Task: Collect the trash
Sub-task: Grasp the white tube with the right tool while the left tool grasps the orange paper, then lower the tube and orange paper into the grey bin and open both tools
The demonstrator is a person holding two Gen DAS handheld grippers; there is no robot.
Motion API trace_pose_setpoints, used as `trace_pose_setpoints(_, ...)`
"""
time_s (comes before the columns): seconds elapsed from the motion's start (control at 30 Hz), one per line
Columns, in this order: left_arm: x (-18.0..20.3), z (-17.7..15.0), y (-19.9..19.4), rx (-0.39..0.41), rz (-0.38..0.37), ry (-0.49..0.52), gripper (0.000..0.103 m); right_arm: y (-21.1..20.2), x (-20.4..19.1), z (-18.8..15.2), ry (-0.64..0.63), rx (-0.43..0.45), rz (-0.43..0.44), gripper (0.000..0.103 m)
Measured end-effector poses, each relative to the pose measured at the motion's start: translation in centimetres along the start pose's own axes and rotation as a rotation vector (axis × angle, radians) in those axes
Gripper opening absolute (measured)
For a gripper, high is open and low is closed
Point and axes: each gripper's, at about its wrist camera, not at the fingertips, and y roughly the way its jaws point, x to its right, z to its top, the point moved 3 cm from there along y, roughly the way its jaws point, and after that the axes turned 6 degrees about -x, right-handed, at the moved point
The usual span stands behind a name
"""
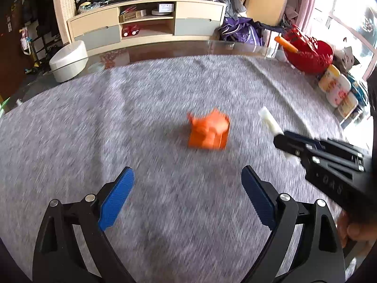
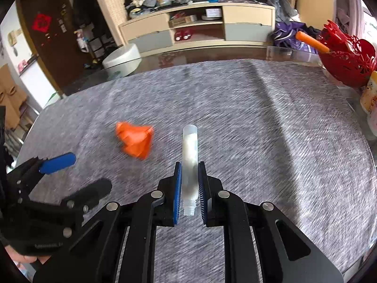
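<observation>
Gripping a clear plastic tube [image 2: 190, 162] in my right gripper [image 2: 190, 176], I have its blue pads pressed on both sides of it, threaded end toward the camera and rounded end pointing away over the grey cloth [image 2: 259, 129] that covers the desk. From the left wrist view the same tube [image 1: 269, 122] sticks out past the right gripper's [image 1: 286, 145] black tip. My left gripper [image 1: 187, 184] has its jaws spread wide with nothing between them. A crumpled orange paper [image 1: 208, 132] lies on the cloth ahead of the left jaws, near the tube but apart from it. A red basket [image 1: 308, 52] sits at the desk's far right edge.
</observation>
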Motion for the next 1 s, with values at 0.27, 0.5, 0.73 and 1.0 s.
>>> trace_pose_setpoints(0.27, 1.1, 3.5, 3.7, -0.019, 0.000, 0.013, 0.078, 1.2, 2.0, 1.0, 0.032, -0.003, 0.001, 0.015)
trace_pose_setpoints(0.5, 1.9, 4.1, 4.8, -0.019, 0.030, 0.046, 0.042, 1.5, 2.0, 0.7, 0.047, -0.021, 0.032, 0.015)
trace_pose_setpoints(0.73, 0.8, 2.2, 2.0, -0.010, 0.015, 0.017, 0.042, -1.1, 0.6, -0.1, 0.017, -0.001, 0.028, 0.015)
trace_pose_setpoints(1.0, -0.4, -3.2, -4.6, 0.029, 0.052, -0.001, 0.042, -6.3, -1.7, -2.0, -0.015, 0.048, 0.026, 0.015)
